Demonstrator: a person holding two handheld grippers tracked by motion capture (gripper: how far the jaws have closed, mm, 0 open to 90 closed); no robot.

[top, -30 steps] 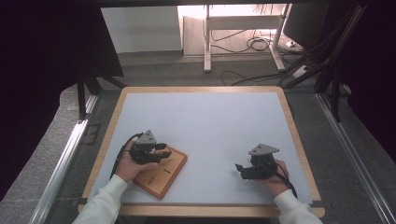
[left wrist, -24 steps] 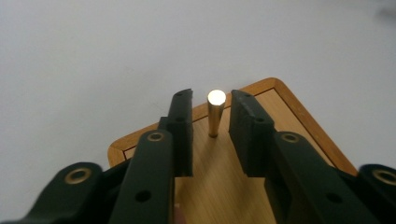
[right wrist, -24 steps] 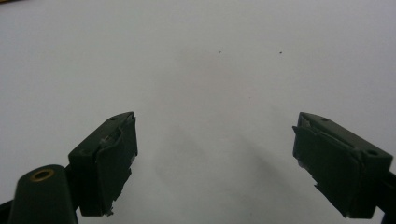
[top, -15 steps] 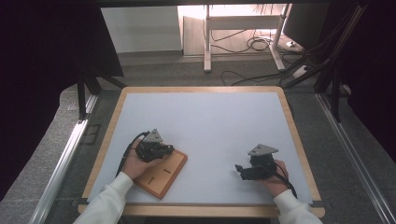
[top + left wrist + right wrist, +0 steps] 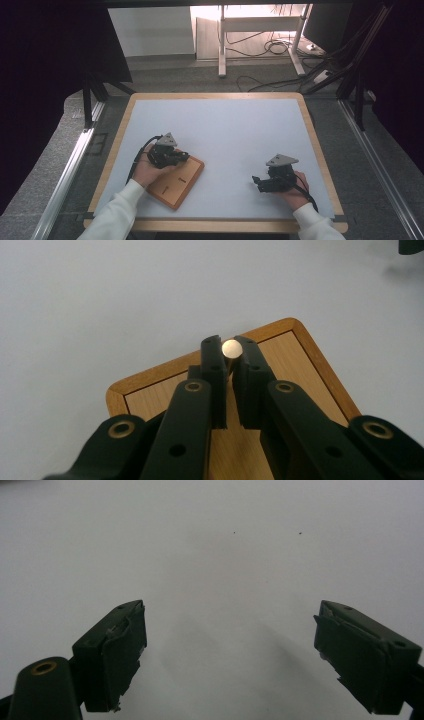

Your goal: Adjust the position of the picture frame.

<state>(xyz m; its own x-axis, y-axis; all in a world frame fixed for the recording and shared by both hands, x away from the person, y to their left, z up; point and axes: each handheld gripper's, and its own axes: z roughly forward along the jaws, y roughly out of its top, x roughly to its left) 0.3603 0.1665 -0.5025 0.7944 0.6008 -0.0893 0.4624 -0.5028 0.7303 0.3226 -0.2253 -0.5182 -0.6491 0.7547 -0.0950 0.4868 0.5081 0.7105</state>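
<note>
Left gripper clamped on a small round peg, jaws just closed around it, above the far corner of the board. Peg's shaft hidden between the pads; only its pale end seen. Right gripper spread wide over bare surface, holding nothing.

Even overhead light, dark room edges, soft shadows under black jaws (slightly blurred) — mild grain

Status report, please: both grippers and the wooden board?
Left gripper just closed on a small round peg over the wooden board. Right gripper open, holding nothing, above the white mat. Nothing in the way.
</note>
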